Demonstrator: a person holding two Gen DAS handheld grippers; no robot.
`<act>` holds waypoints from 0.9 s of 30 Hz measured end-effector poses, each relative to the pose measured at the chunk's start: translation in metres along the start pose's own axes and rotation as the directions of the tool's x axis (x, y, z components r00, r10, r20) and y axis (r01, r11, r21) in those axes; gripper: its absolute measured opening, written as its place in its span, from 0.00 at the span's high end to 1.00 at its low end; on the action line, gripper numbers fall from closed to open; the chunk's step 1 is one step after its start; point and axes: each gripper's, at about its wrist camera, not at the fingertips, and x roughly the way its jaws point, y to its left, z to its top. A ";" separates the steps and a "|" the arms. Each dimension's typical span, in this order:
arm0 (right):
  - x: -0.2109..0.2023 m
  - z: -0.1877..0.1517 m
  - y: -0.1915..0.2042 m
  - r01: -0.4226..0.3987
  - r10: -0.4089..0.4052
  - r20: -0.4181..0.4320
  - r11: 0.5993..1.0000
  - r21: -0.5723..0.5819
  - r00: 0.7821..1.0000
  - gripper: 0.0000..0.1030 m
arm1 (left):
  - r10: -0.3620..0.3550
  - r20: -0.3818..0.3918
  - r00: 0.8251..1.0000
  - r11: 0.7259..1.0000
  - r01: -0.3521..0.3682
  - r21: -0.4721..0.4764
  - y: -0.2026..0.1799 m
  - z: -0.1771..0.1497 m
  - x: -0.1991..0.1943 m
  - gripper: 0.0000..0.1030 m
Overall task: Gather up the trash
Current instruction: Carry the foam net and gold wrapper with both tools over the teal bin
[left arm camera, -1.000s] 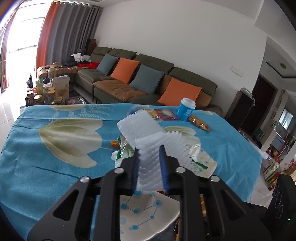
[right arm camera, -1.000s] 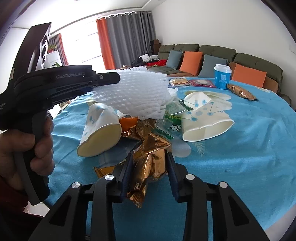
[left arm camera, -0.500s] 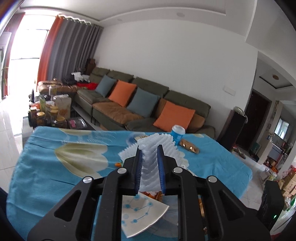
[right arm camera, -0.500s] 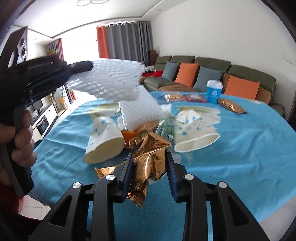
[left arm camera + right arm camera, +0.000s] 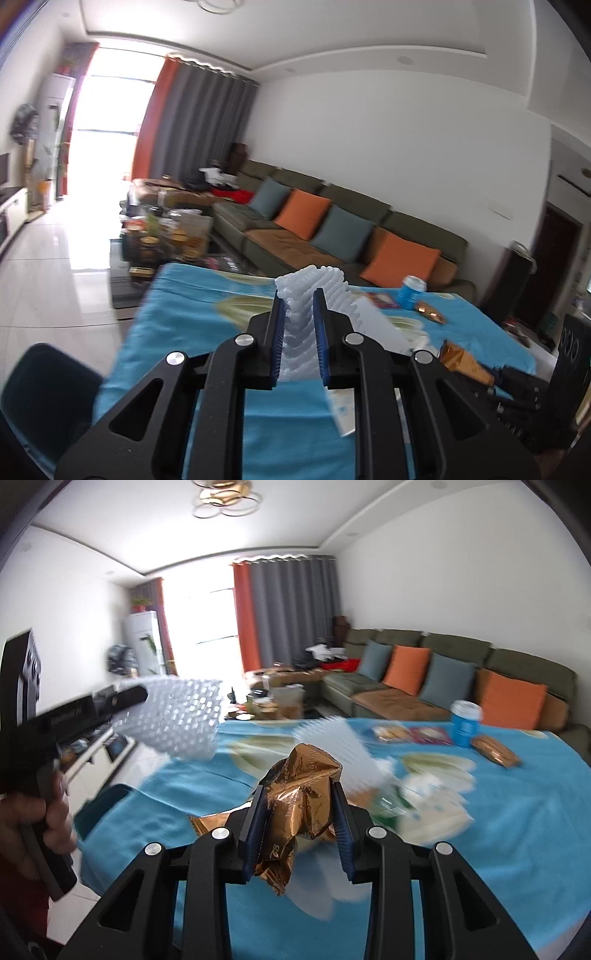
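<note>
The left gripper (image 5: 298, 310) has its blue fingers (image 5: 277, 334) clamped on a white foam net sleeve (image 5: 308, 291), which sticks out past the fingertips and hangs in the air above the near left part of the worktop (image 5: 177, 321); the jaws have just been closing a little on it. In the right wrist view that same sleeve (image 5: 177, 716) is off to the left, held up clear of the blue flowered cloth. The right gripper (image 5: 300, 794) grips a crumpled gold foil wrapper (image 5: 303, 797) between its fingers (image 5: 255, 819), lifted off the worktop (image 5: 517, 812). Beneath and beyond it lie blurred paper cups (image 5: 436, 805) and another foam sleeve (image 5: 332, 746). Farther off stand a blue cup (image 5: 466, 723), a gold packet (image 5: 495, 753) just beside it, and flat snack packets (image 5: 410, 734). A green sofa (image 5: 443, 686) runs behind.
</note>
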 end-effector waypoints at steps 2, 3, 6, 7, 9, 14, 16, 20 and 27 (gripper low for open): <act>0.013 0.009 0.011 -0.055 0.055 -0.008 0.998 -0.014 0.998 0.69 | 0.061 0.019 0.998 0.998 -0.061 -0.011 0.019 0.001 -0.020 0.85; 0.021 0.014 0.018 -0.092 0.092 -0.013 0.996 -0.020 0.996 0.69 | 0.092 0.025 0.995 0.996 -0.091 -0.016 0.027 0.001 -0.028 0.85; 0.044 0.027 0.043 -0.185 0.184 -0.033 0.982 -0.045 0.982 0.69 | 0.198 0.037 0.980 0.980 -0.196 -0.044 0.060 -0.001 -0.056 0.85; 0.051 0.031 0.051 -0.217 0.215 -0.044 0.975 -0.055 0.976 0.69 | 0.245 0.038 0.969 0.968 -0.243 -0.060 0.073 -0.002 -0.069 0.85; 0.062 0.038 0.068 -0.273 0.269 -0.056 0.959 -0.076 0.962 0.69 | 0.320 0.035 0.947 0.945 -0.316 -0.086 0.096 -0.004 -0.088 0.85; 0.100 0.051 0.128 -0.409 0.391 -0.140 0.903 -0.135 0.910 0.69 | 0.479 0.011 0.878 0.871 -0.474 -0.132 0.149 -0.012 -0.133 0.85; 0.115 0.053 0.153 -0.459 0.431 -0.184 0.876 -0.150 0.883 0.69 | 0.520 -0.004 0.854 0.845 -0.514 -0.149 0.167 -0.017 -0.147 0.85; 0.153 0.051 0.207 -0.532 0.470 -0.295 0.827 -0.181 0.832 0.69 | 0.570 -0.052 0.820 0.804 -0.569 -0.173 0.203 -0.032 -0.164 0.85; 0.207 0.037 0.273 -0.568 0.444 -0.444 0.799 -0.196 0.778 0.69 | 0.570 -0.182 0.801 0.772 -0.598 -0.216 0.259 -0.072 -0.155 0.85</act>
